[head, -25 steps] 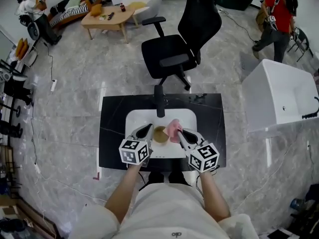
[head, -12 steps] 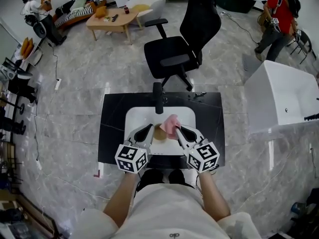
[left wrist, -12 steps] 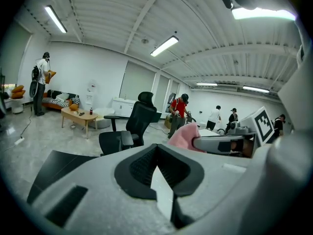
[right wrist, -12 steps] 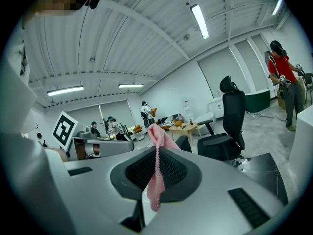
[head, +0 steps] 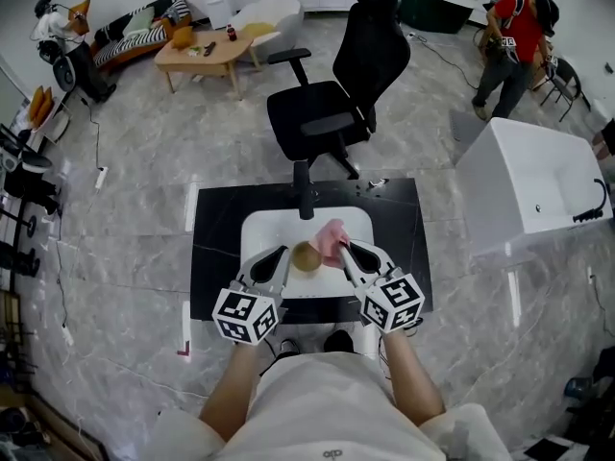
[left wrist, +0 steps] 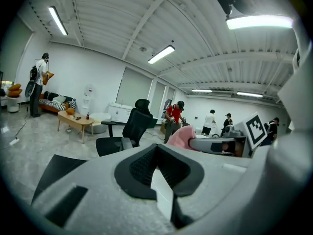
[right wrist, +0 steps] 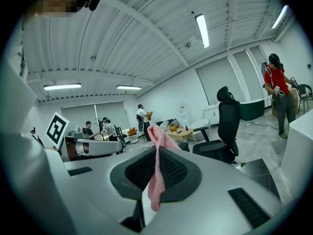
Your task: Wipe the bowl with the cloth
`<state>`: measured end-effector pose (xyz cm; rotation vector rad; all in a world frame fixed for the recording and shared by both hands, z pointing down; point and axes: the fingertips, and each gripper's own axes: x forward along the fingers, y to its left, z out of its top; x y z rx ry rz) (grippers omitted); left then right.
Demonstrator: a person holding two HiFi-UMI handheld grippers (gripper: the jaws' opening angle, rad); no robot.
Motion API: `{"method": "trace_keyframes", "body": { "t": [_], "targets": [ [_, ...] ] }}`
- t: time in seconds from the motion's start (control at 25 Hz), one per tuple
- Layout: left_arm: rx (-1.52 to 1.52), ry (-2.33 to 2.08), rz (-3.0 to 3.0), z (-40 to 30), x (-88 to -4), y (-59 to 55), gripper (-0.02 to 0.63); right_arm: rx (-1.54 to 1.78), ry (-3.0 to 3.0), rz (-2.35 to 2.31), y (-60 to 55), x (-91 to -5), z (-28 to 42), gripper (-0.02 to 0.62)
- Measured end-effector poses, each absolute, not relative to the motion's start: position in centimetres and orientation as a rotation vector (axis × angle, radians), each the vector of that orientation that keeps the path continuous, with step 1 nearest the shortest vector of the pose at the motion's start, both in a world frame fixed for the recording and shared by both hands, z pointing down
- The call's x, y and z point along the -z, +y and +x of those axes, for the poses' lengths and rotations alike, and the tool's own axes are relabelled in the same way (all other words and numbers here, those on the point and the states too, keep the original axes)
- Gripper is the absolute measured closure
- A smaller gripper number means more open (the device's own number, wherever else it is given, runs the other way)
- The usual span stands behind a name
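Observation:
In the head view a small tan bowl (head: 306, 255) hangs over the white sink (head: 258, 230). My left gripper (head: 286, 254) is at its left rim, jaws together, and seems to pinch that rim. In the left gripper view the jaws (left wrist: 159, 153) are shut and the bowl is hidden below them. My right gripper (head: 342, 248) is shut on a pink cloth (head: 332, 236), just right of the bowl. In the right gripper view the cloth (right wrist: 157, 170) sticks up and dangles from the closed jaws. The left gripper view shows the cloth (left wrist: 182, 137) to the right.
The sink sits in a black table (head: 211, 257) with a black faucet (head: 305, 195) at its back edge. A black office chair (head: 332, 113) stands behind the table. A white tub (head: 528, 181) is at the right, and a person in red (head: 514, 36) beyond it.
Both grippers have risen towards the camera, the left more than the right. The bowl and the pink cloth stayed at their tips.

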<state>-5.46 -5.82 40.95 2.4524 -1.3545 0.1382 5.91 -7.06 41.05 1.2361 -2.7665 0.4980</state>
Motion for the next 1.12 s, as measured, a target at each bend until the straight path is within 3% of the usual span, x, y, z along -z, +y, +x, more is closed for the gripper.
{"method": "trace_keyframes", "body": {
  "t": [0.56,1.12],
  "targets": [
    [-0.137,-1.251,2.482,-13.8,-41.6,2.6,0.595,-0.514,-2.741,1.267,2.6,-41.7,-3.6,0.580],
    [-0.098,-1.288,2.491,-12.8,-40.2,6.3,0.595,-0.422,-2.753,1.205,7.2,-39.9,-1.6,0.580]
  ]
}}
